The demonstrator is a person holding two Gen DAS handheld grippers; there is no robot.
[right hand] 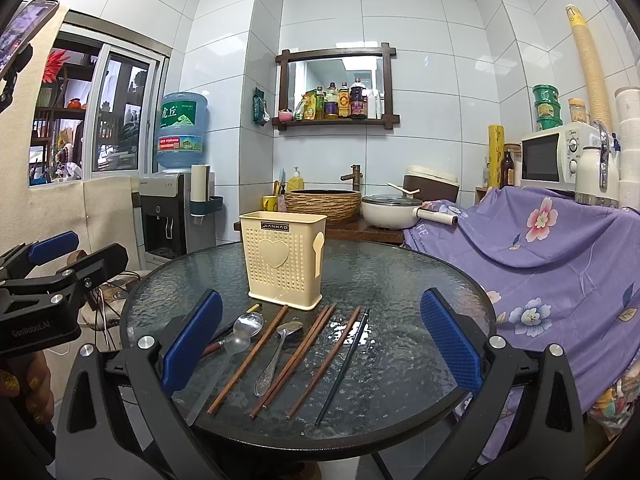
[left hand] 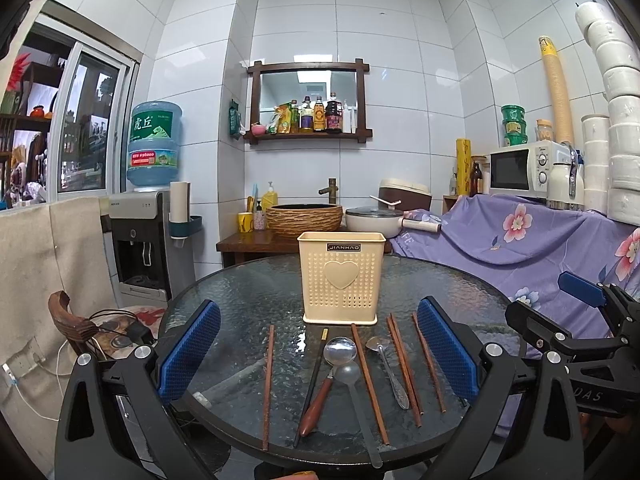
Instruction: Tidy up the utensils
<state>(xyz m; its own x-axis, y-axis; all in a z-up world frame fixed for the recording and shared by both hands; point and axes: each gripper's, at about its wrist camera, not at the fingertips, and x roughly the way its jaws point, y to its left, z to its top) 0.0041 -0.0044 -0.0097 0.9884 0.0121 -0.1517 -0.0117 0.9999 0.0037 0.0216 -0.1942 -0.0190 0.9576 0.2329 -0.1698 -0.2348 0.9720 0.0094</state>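
A cream perforated utensil holder (left hand: 340,277) with a heart stands upright on the round glass table (left hand: 248,292); it also shows in the right wrist view (right hand: 282,257). In front of it lie several brown chopsticks (left hand: 268,384), a black chopstick (left hand: 311,384), a wooden-handled spoon (left hand: 326,380), a clear ladle (left hand: 356,400) and a metal spoon (left hand: 388,368). The same utensils show in the right wrist view: brown chopsticks (right hand: 294,360), metal spoon (right hand: 276,354), black chopstick (right hand: 344,364). My left gripper (left hand: 319,354) is open and empty above them. My right gripper (right hand: 320,344) is open and empty too.
A purple floral cloth (left hand: 520,236) covers the counter at right, with a microwave (left hand: 524,168) and a white pot (left hand: 374,220). A woven sink basin (left hand: 304,218) stands behind the table. A water dispenser (left hand: 148,232) is at left. A wooden chair (left hand: 76,324) with cables sits by the table's left edge.
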